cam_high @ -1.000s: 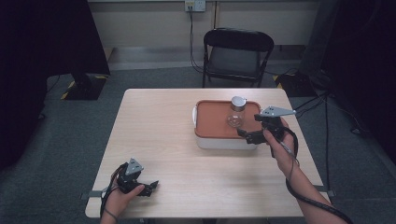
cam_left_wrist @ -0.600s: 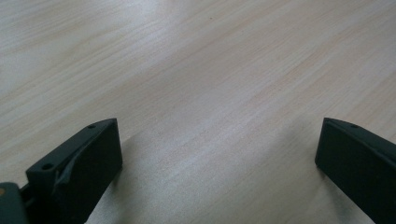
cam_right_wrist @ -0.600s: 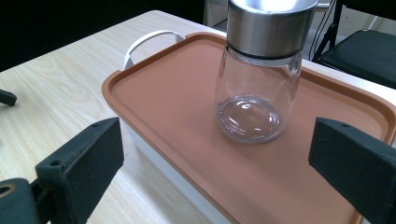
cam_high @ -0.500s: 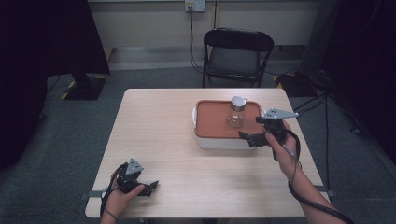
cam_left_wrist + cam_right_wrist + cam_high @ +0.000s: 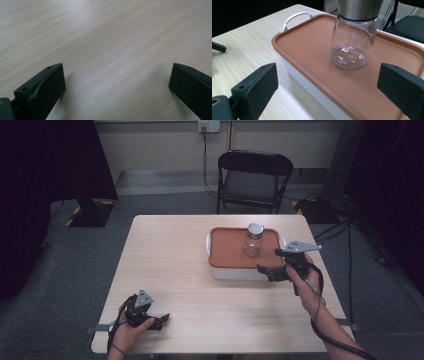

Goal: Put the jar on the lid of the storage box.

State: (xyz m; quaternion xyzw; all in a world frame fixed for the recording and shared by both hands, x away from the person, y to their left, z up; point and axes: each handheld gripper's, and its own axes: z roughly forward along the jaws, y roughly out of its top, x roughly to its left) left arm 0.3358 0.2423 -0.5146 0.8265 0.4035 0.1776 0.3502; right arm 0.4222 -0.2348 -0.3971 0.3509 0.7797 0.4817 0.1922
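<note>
A clear glass jar (image 5: 253, 240) with a metal lid stands upright on the orange lid (image 5: 227, 251) of a white container (image 5: 235, 272) right of the table's centre. In the right gripper view the jar (image 5: 352, 47) rises just beyond the jaws, with the orange lid (image 5: 312, 50) under it. My right gripper (image 5: 264, 270) hovers open at the container's near right corner, short of the jar; its jaws (image 5: 328, 72) stand wide apart and hold nothing. My left gripper (image 5: 161, 320) rests open at the table's near left, over bare wood (image 5: 117, 72).
The wooden table (image 5: 170, 260) has free room across its left half and front. A white handle (image 5: 294, 18) sticks out at the container's end. A black folding chair (image 5: 252, 180) stands behind the table, and cables trail on the floor at the right.
My right gripper has drawn back a little toward the table's near edge, away from the jar. The jar, the container and the left gripper have not moved.
</note>
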